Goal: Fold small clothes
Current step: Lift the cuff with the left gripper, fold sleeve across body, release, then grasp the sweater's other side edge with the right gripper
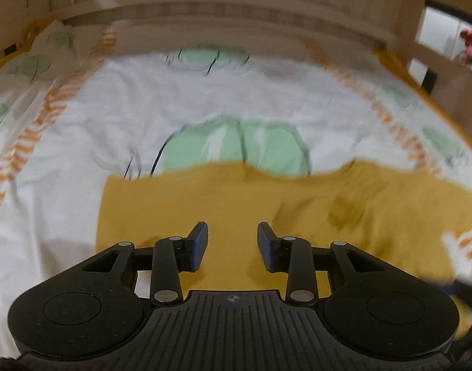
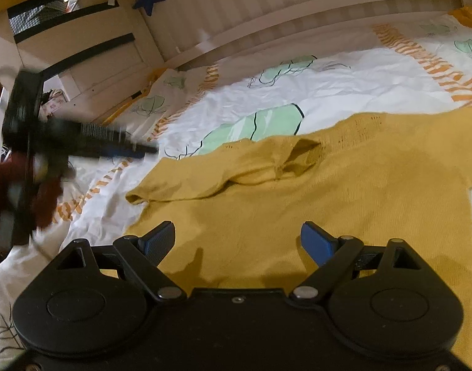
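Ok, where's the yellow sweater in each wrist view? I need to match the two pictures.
Left wrist view: the yellow sweater fills the lower middle and right, under the left gripper, whose jaws stand apart with nothing between them.
Right wrist view: it covers the centre and right, its sleeve folded toward the left, beyond the open right gripper.
Shared landmark: the green leaf print on the bedsheet just past the sweater's far edge.

Ahead of the fingers (image 2: pixel 236 241) the flat sweater (image 2: pixel 344 185) and bed (image 2: pixel 344 77) lie open. The headboard (image 2: pixel 267 9) bounds the far side; the left gripper (image 2: pixel 81 142) hangs at left.
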`<state>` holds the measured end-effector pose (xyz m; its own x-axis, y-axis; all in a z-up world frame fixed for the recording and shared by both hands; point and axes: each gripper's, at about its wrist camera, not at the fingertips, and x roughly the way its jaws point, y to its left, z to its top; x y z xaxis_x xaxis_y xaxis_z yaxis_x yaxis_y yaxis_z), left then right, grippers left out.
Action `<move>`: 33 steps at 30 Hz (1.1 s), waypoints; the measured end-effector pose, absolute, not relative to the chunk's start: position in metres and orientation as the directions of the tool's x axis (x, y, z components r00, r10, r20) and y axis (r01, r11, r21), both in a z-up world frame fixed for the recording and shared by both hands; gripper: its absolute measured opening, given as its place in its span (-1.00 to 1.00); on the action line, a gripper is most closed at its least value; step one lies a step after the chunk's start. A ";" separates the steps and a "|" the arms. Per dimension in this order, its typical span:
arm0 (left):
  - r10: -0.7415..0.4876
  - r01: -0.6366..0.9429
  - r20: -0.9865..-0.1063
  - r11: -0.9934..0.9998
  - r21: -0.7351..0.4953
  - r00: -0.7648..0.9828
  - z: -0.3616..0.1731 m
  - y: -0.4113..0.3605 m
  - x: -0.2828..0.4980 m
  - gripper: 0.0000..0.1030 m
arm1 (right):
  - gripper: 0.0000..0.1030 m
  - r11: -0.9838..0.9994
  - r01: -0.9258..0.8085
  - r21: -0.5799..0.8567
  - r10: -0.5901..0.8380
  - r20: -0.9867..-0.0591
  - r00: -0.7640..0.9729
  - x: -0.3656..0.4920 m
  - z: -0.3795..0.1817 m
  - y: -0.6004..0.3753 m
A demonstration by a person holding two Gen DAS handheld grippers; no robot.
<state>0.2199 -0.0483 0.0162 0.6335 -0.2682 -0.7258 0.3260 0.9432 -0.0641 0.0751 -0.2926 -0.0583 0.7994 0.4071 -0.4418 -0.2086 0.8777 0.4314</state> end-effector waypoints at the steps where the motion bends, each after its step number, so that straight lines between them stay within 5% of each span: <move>1: -0.252 0.318 -0.737 0.946 -0.053 0.627 0.009 -0.046 0.218 -0.33 | 0.74 0.879 -0.205 0.431 0.403 -0.442 0.801 0.078 -0.056 -0.293; 4: -0.222 0.310 -0.773 0.950 -0.035 0.594 -0.013 -0.041 0.214 -0.33 | 0.71 0.887 -0.194 0.420 0.389 -0.453 0.802 0.091 -0.051 -0.294; 11: -0.207 0.295 -0.813 0.955 -0.045 0.544 -0.045 -0.028 0.196 -0.30 | 0.09 0.912 -0.166 0.376 0.349 -0.494 0.796 0.131 -0.044 -0.295; 20: -0.227 0.287 -0.812 0.955 -0.078 0.538 -0.054 -0.026 0.195 -0.07 | -0.02 0.926 -0.117 0.360 0.313 -0.555 0.770 0.179 -0.053 -0.289; 22: -0.242 0.272 -0.813 0.956 -0.108 0.530 -0.056 -0.023 0.197 -0.07 | -0.20 0.928 -0.103 0.358 0.306 -0.576 0.758 0.188 -0.057 -0.288; 24: -0.250 0.269 -0.815 0.956 -0.120 0.523 -0.056 -0.023 0.199 -0.07 | -0.74 0.930 -0.096 0.356 0.305 -0.597 0.742 0.195 -0.059 -0.287; 25: -0.252 0.271 -0.817 0.955 -0.123 0.519 -0.056 -0.022 0.199 -0.07 | -0.80 0.930 -0.102 0.352 0.309 -0.605 0.734 0.196 -0.058 -0.287; 33: -0.273 0.273 -0.814 0.951 -0.148 0.512 -0.056 -0.020 0.201 -0.04 | -0.82 0.918 -0.272 0.290 0.397 -0.665 0.632 0.162 -0.023 -0.297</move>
<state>0.2006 -0.0196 -0.0559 0.5121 -0.2733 -0.8143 0.2726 0.9507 -0.1477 0.1616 -0.2973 -0.0228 0.6321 0.3975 -0.6651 -0.2718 0.9176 0.2900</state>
